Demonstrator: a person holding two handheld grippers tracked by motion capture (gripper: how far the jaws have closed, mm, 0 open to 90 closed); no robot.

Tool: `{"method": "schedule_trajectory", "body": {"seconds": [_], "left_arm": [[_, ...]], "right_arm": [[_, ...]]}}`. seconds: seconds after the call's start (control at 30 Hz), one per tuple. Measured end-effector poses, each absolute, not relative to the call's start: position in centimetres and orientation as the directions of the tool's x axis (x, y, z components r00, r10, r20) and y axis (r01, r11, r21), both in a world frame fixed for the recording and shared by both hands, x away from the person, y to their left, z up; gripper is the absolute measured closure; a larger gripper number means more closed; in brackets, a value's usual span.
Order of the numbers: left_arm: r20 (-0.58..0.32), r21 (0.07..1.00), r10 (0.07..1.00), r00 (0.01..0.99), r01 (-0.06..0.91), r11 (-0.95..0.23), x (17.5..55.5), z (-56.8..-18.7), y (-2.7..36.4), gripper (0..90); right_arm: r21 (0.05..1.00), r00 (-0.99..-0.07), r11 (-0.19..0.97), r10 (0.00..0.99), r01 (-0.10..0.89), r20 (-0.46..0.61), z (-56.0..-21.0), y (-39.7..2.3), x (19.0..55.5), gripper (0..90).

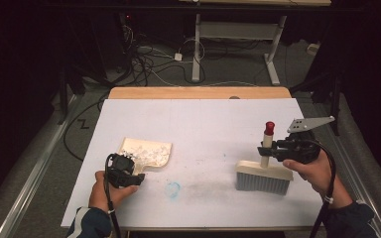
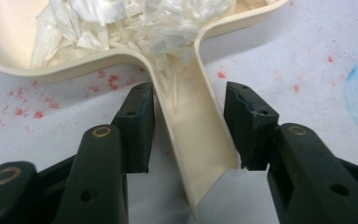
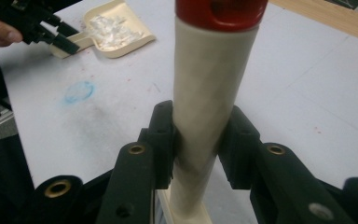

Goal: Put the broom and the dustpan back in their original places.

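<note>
Left gripper (image 2: 186, 128) straddles, unclenched, the cream plastic dustpan's (image 2: 200, 140) handle, lower centre; right gripper (image 3: 198, 140) clamps the brush's (image 1: 264, 174) smooth cylindrical handle.

White table (image 1: 198, 124): dustpan (image 1: 146, 152), brush (image 1: 264, 176).

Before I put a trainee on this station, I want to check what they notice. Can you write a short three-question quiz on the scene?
1. True or false: the right tool is shut on the handle of the brush.
2. What lies in the dustpan? A) white shreds B) blue beads C) nothing
3. Fill in: the jaws of the left tool sit on either side of the dustpan's ____.

Key: 1 true; 2 A; 3 handle.
</note>
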State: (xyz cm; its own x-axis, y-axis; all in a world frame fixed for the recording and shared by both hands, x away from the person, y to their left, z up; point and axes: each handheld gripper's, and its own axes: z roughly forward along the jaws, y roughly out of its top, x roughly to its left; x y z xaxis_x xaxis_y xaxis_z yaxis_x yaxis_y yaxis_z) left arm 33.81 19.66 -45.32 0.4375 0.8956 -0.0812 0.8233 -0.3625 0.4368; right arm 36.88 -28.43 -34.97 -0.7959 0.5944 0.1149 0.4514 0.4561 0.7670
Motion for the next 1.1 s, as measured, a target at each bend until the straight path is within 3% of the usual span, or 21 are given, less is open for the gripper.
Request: {"method": "schedule_trajectory", "body": {"seconds": [0.43, 0.67, 0.9, 1.1], "left_arm": [[-0.076, 0.5, 0.88, 0.468, 0.782, -0.373, 33.3, -45.0, 18.9, 49.2], [-0.052, 0.537, 0.869, 0.492, 0.748, -0.391, 32.6, -44.7, 18.5, 42.6], [0.037, 0.614, 0.858, 0.513, 0.666, -0.424, 31.9, -44.1, 18.4, 31.7], [0.091, 0.714, 0.825, 0.558, 0.541, -0.444, 31.0, -43.4, 18.1, 23.1]], "right_arm": [[0.77, -0.705, 0.378, 0.698, 0.514, 0.128, -36.6, -27.9, 40.0, 66.2], [0.775, -0.659, 0.338, 0.741, 0.534, 0.131, -37.5, -27.5, 41.3, 65.9], [0.776, -0.61, 0.308, 0.783, 0.551, 0.123, -38.4, -27.3, 42.6, 64.9], [0.774, -0.569, 0.273, 0.812, 0.571, 0.133, -39.2, -27.5, 43.9, 64.4]]}}
